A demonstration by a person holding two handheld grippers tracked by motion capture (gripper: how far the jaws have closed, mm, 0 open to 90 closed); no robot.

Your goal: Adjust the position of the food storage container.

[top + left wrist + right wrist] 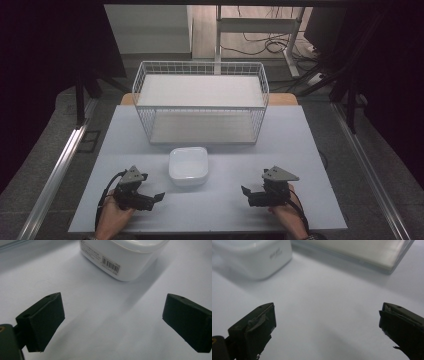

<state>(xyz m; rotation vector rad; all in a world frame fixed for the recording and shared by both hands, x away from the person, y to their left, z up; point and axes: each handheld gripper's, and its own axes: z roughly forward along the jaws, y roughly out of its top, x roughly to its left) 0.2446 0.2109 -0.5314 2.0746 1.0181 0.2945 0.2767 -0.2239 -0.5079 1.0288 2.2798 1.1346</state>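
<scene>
A white square lidded container [188, 165] sits on the table's middle, just in front of a white wire basket rack [201, 75]. My left gripper [156, 196] rests near the front left, held by a hand, jaws wide open and pointing right toward the container. Its own view shows the container [125, 257] with a barcode label, ahead of the empty gap [112, 322]. My right gripper [246, 194] rests at the front right, open, pointing left. In the right gripper view the container [254, 257] lies at upper left, beyond the open jaws [327, 330].
The wire rack has a white upper shelf and a lower shelf [200, 127], whose base edge [362, 255] appears in the right gripper view. The pale table [210, 210] ends close behind both hands. Metal rails [55, 175] run along both sides on the floor.
</scene>
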